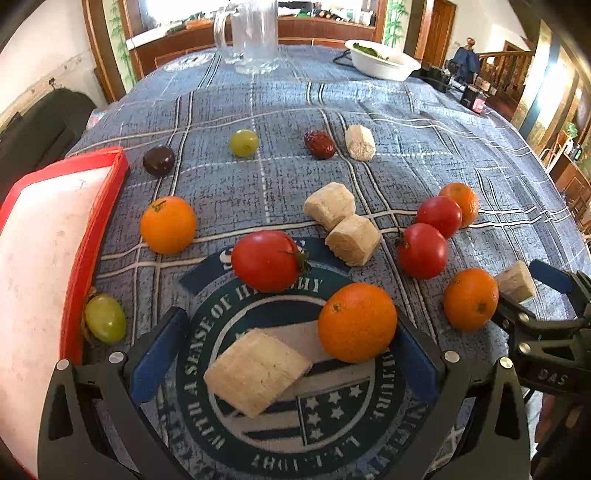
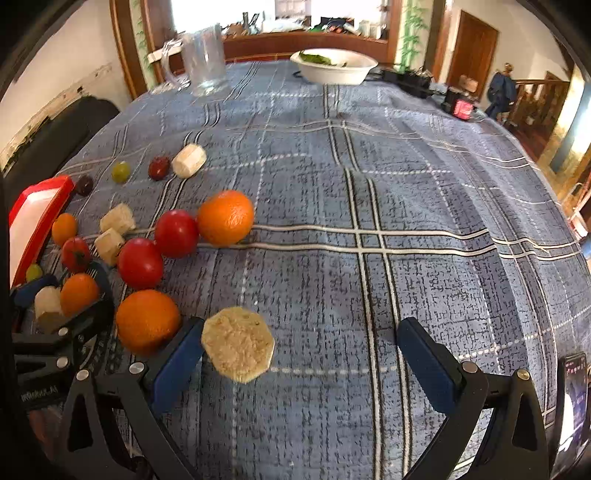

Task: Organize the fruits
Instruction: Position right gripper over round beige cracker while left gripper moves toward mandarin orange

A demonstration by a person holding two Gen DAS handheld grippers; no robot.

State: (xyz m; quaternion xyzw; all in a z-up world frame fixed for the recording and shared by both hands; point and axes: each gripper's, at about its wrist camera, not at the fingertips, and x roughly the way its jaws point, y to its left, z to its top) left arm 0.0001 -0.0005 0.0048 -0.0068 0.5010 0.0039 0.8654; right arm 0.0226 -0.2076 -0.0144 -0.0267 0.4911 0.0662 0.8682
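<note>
Fruits lie scattered on the blue plaid tablecloth. My left gripper (image 1: 288, 350) is open, its fingers around a beige banana piece (image 1: 256, 373) and an orange (image 1: 356, 322) that touches the right finger. A red tomato (image 1: 266, 260) sits just ahead. A red-rimmed tray (image 1: 88, 236) stands at the left, a green grape (image 1: 105, 318) against its rim. My right gripper (image 2: 299, 354) is open; a beige banana piece (image 2: 238, 344) lies by its left finger, an orange (image 2: 147, 320) outside it. Two tomatoes (image 2: 140, 263) and another orange (image 2: 225, 217) lie beyond.
A glass pitcher (image 1: 255, 35) and a white bowl (image 1: 384, 61) with greens stand at the table's far end. A green grape (image 1: 243, 143), a dark grape (image 1: 159, 160), a red date (image 1: 319, 144) and more banana pieces (image 1: 328, 205) lie mid-table. A phone (image 2: 574, 402) lies at the right.
</note>
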